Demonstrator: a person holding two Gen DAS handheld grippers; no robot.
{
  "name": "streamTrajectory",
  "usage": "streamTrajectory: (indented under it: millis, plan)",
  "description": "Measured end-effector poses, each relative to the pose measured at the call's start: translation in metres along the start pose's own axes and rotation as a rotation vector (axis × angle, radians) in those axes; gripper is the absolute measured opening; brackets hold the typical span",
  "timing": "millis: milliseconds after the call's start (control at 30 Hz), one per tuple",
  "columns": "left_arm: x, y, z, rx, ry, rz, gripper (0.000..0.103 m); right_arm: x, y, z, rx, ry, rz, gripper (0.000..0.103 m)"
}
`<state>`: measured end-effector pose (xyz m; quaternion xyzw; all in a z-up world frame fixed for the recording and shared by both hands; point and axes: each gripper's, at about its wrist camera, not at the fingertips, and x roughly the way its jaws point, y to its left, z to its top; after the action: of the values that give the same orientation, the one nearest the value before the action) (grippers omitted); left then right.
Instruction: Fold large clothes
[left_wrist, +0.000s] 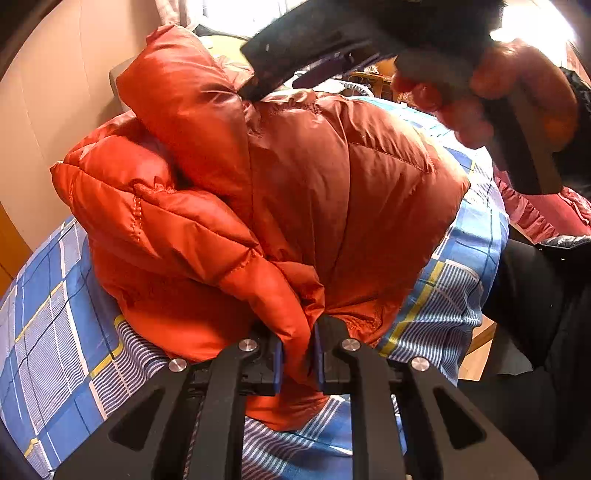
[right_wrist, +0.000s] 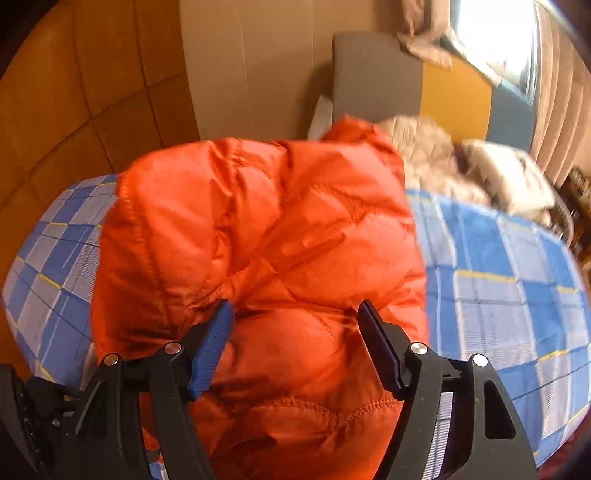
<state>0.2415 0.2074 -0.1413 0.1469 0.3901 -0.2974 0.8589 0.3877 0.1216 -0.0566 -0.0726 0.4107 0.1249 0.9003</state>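
Note:
An orange puffer jacket (left_wrist: 295, 177) lies bunched on a bed with a blue checked sheet (left_wrist: 55, 332). My left gripper (left_wrist: 298, 354) is shut on a fold of the jacket's near edge. In the right wrist view the jacket (right_wrist: 258, 240) fills the middle. My right gripper (right_wrist: 295, 314) is open, its blue-padded fingers (right_wrist: 212, 343) spread over the jacket, pressing on its top. In the left wrist view the right gripper (left_wrist: 258, 88) touches the jacket's far top, held by a hand (left_wrist: 509, 92).
A grey and yellow headboard (right_wrist: 406, 85) stands behind the bed. A pale fluffy blanket or pillow (right_wrist: 461, 166) lies at the bed's far right. A pink cloth (left_wrist: 546, 214) lies at the right edge. A wooden wall (right_wrist: 74, 92) is on the left.

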Motion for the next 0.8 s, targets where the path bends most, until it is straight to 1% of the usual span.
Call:
streamTrajectory:
  millis: [100, 200, 300, 333, 367, 500, 567, 633, 667, 700, 733, 800]
  plan:
    - [-0.001, 0.003, 0.000, -0.015, -0.004, -0.007, 0.012, -0.011, 0.003, 0.007, -0.025, -0.059, -0.019, 0.070]
    - [-0.002, 0.005, -0.001, -0.030, -0.011, -0.014, 0.012, -0.005, 0.004, 0.017, -0.043, -0.066, -0.020, 0.070]
    - [-0.004, 0.011, -0.002, -0.048, -0.017, -0.024, 0.012, 0.016, 0.009, 0.022, -0.044, -0.019, -0.008, 0.070]
    - [-0.004, 0.013, -0.003, -0.052, -0.018, -0.027, 0.012, 0.026, 0.010, 0.021, -0.055, 0.016, -0.003, 0.070]
    - [-0.005, 0.015, -0.003, -0.056, -0.017, -0.028, 0.012, 0.039, 0.014, 0.020, -0.076, 0.045, -0.006, 0.070]
    - [-0.006, 0.026, -0.006, -0.094, -0.019, -0.035, 0.013, 0.066, 0.034, 0.016, -0.149, 0.093, -0.034, 0.070]
    - [-0.007, 0.030, -0.008, -0.117, -0.020, -0.040, 0.013, 0.066, 0.033, 0.018, -0.139, 0.103, -0.019, 0.071]
    - [-0.007, 0.031, -0.010, -0.139, -0.025, -0.044, 0.013, 0.057, 0.029, 0.018, -0.125, 0.093, -0.009, 0.071]
    - [-0.008, 0.031, -0.011, -0.144, -0.028, -0.041, 0.013, 0.050, 0.025, 0.019, -0.105, 0.081, 0.013, 0.075]
    - [-0.008, 0.032, -0.011, -0.153, -0.031, -0.041, 0.013, 0.037, 0.015, 0.018, -0.070, 0.059, 0.052, 0.086]
    - [-0.009, 0.033, -0.012, -0.168, -0.037, -0.043, 0.013, 0.026, 0.001, 0.016, -0.026, 0.038, 0.089, 0.092]
    - [-0.010, 0.034, -0.014, -0.182, -0.044, -0.040, 0.013, 0.008, -0.030, 0.009, 0.048, 0.006, 0.117, 0.098]
